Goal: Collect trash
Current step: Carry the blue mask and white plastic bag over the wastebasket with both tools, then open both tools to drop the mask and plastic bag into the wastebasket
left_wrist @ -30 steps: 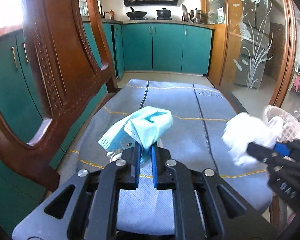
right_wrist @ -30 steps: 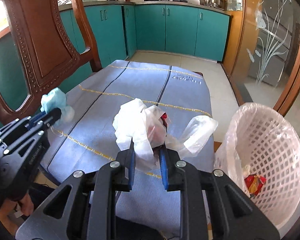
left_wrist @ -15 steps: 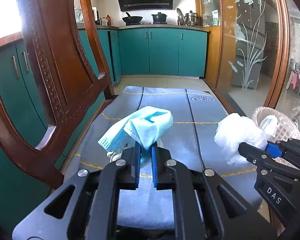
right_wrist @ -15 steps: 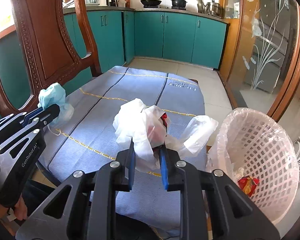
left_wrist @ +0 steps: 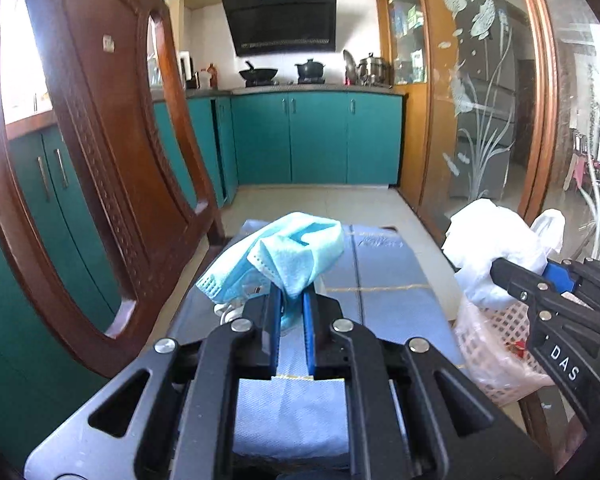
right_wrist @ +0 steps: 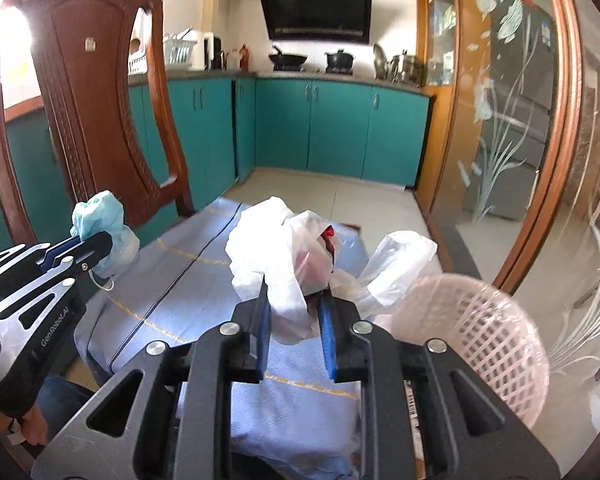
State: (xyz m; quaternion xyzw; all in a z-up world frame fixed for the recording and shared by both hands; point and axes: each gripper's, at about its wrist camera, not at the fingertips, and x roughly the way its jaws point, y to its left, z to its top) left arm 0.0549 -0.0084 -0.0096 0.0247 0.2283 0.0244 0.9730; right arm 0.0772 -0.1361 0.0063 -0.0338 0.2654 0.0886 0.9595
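While both claws hang above the cloth-covered bench, each one is clenched on a piece of trash.
Left claw (left_wrist: 291, 304): lower centre of the left wrist view, gripping a crumpled light-blue face mask (left_wrist: 288, 252); a white ear loop dangles under it.
Right claw (right_wrist: 294, 312): lower centre of the right wrist view, gripping a crumpled white plastic bag (right_wrist: 276, 256) with something red inside.
Bench (right_wrist: 188, 280): covered by a blue-grey cloth with yellow stitched lines, below both held items.
Waste basket (right_wrist: 492, 344): pink lattice, lined with clear plastic, lower right of the right wrist view, beside the bench; a red wrapper lies in it.
Chair (right_wrist: 96, 112): carved wooden back, upper left of both views.
Background: teal kitchen cabinets (right_wrist: 332, 128).
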